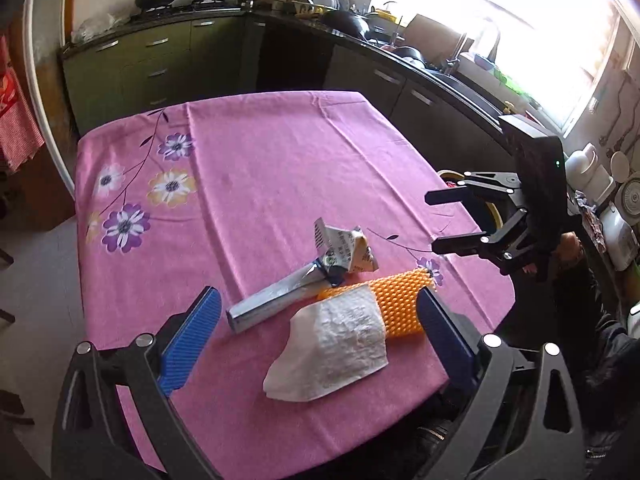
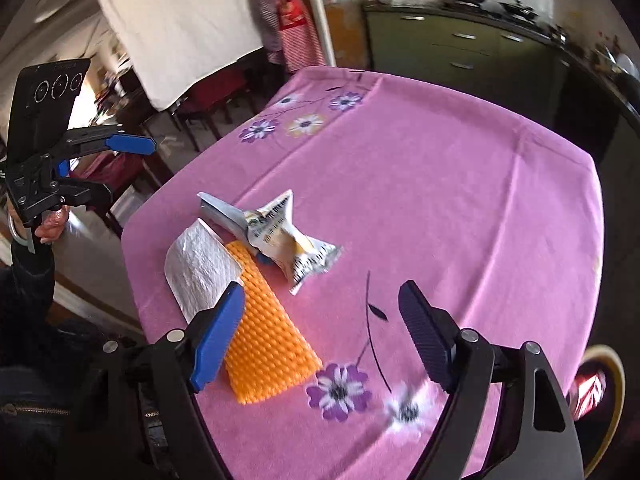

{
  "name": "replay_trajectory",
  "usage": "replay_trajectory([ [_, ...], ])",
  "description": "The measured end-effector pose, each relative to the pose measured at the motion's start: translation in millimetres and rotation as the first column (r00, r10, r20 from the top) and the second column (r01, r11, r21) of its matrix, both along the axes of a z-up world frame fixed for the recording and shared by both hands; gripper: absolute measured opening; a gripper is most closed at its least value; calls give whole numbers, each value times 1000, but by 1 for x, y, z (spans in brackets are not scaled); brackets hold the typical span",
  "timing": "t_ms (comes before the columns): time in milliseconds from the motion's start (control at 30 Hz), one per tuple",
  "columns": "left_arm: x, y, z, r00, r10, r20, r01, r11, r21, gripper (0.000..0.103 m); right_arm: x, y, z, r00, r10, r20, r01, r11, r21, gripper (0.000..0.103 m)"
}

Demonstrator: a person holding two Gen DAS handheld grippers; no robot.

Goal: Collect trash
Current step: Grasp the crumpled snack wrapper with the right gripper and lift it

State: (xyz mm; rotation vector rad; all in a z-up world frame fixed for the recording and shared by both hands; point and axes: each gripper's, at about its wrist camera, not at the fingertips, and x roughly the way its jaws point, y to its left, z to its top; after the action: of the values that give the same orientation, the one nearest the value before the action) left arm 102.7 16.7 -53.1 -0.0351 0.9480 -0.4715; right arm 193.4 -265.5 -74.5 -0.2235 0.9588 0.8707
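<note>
Four pieces of trash lie together near the table's near edge. They are a white paper napkin, an orange foam net sleeve, a flattened silver carton and a crumpled printed wrapper. My left gripper is open, hanging above the pile and holding nothing. Off the table's right edge in the left wrist view, my right gripper is open and holds nothing. It hovers over the cloth just beside the orange sleeve.
The table wears a pink cloth with printed flowers. A round bin with a pale rim stands on the floor past the table's right side. Dark kitchen cabinets and a cluttered counter run behind.
</note>
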Motion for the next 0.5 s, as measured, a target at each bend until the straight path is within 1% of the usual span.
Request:
replay_trajectory([
  [33, -1, 3, -3, 1000, 9, -7, -9, 1000, -7, 93, 4, 11, -2, 999, 37, -2, -37, 999, -10, 73],
  [133, -5, 17, -9, 999, 43, -22, -43, 999, -32, 93, 17, 40, -11, 986, 165, -34, -166, 986, -32, 67],
  [167, -6, 21, -11, 998, 54, -25, -55, 998, -37, 93, 18, 47, -15, 981, 191, -40, -192, 980, -47, 67],
  [200, -7, 25, -12, 998, 65, -26, -66, 997, -44, 93, 21, 55, -21, 976, 213, -48, -216, 974, -68, 64],
  [233, -7, 28, -13, 997, 75, -28, -76, 996, -52, 93, 25, 63, -26, 971, 233, -56, -238, 967, -93, 61],
  [367, -7, 36, -18, 995, 93, -45, -97, 992, -81, 93, 34, 80, -46, 957, 279, -75, -288, 941, -177, 57],
  [500, -3, 38, -24, 994, 93, -61, -98, 991, -87, 93, 39, 80, -58, 946, 315, -79, -324, 912, -250, 56],
])
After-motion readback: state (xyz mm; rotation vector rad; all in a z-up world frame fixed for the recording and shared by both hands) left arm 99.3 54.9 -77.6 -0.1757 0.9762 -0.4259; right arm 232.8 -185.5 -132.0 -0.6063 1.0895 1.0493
